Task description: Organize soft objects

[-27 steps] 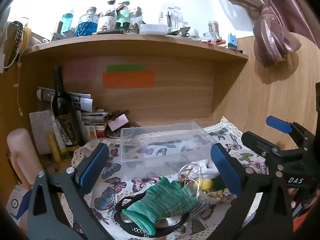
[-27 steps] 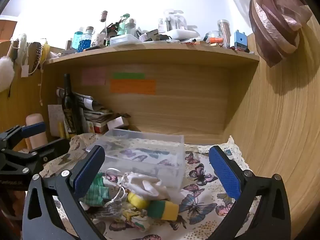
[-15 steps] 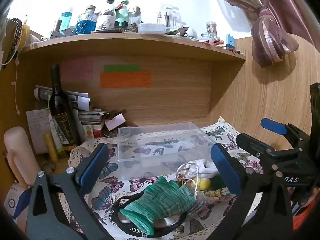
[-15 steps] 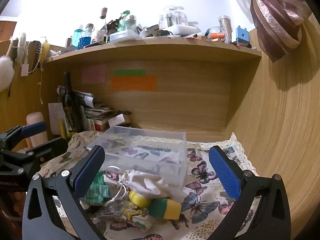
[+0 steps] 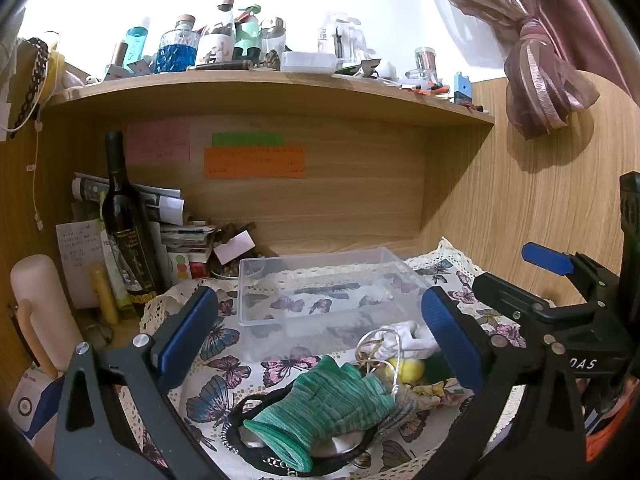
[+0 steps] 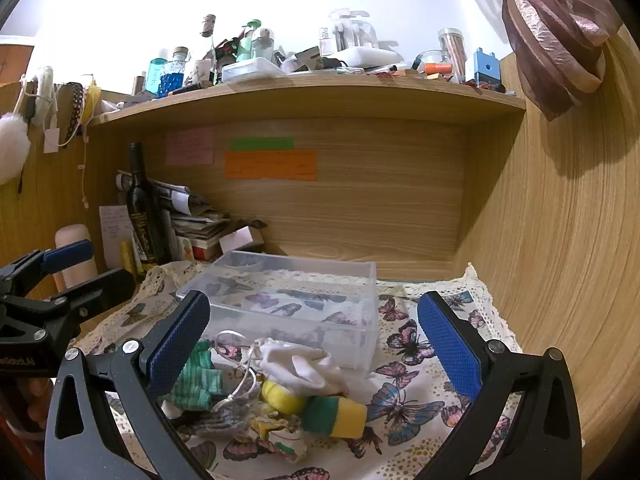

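1. We are holding the left gripper (image 5: 320, 340) with fingers wide apart and nothing between them; the right gripper (image 6: 312, 348) is the same, fingers spread and gripping nothing.
2. The soft things are lying in a pile on the butterfly cloth (image 6: 404, 400) covering the tabletop, at 6 o'clock of the clear plastic bin (image 6: 296, 300), just in front of its near wall.
3. The pile: green knit glove (image 5: 332, 404), white cloth (image 6: 300, 364), yellow-green sponge (image 6: 340, 412), yellow ball (image 6: 280, 396), all touching or overlapping.
4. We are judging this as the approach before a first pick; the bin looks to have nothing in it.
5. To do it well: we are advising one item at a time, the glove for the left side, the white cloth or sponge for the right, pinching at a bulky fold so the fabric does not slip.
6. Risk: a thin looped cord (image 6: 240, 372) is running through the pile and may drag neighbours along.
7. Hard to tell: the dark ring (image 5: 256, 440) under the glove is half covered; we cannot identify it. The grey fabric low in the pile is unclear too.
8. The pile's near edge is cut off by the gripper frames in both views.
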Available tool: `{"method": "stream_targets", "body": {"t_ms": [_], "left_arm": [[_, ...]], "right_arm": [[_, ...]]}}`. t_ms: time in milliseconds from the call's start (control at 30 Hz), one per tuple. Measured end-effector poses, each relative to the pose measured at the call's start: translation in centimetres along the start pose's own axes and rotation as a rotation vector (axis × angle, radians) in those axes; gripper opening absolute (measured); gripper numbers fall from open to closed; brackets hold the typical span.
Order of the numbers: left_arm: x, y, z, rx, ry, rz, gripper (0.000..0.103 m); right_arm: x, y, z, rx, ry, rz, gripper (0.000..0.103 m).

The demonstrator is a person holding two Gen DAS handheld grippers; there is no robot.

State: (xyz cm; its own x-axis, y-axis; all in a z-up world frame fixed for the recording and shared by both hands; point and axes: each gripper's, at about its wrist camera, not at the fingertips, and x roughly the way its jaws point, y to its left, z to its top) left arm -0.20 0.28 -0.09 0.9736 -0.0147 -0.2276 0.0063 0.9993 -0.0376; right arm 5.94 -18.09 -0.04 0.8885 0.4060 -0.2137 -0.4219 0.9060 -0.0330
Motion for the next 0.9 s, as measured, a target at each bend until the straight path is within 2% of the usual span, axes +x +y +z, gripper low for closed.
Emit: {"method": "stream_targets", "body": {"t_ms": [900], "left_arm": [[-0.39,-0.09,0.35,0.009,-0.017,0.007,0.103]], "right_arm": [[-0.38,-0.02,0.24,0.012,-0.003,0.014,0.103]]}}
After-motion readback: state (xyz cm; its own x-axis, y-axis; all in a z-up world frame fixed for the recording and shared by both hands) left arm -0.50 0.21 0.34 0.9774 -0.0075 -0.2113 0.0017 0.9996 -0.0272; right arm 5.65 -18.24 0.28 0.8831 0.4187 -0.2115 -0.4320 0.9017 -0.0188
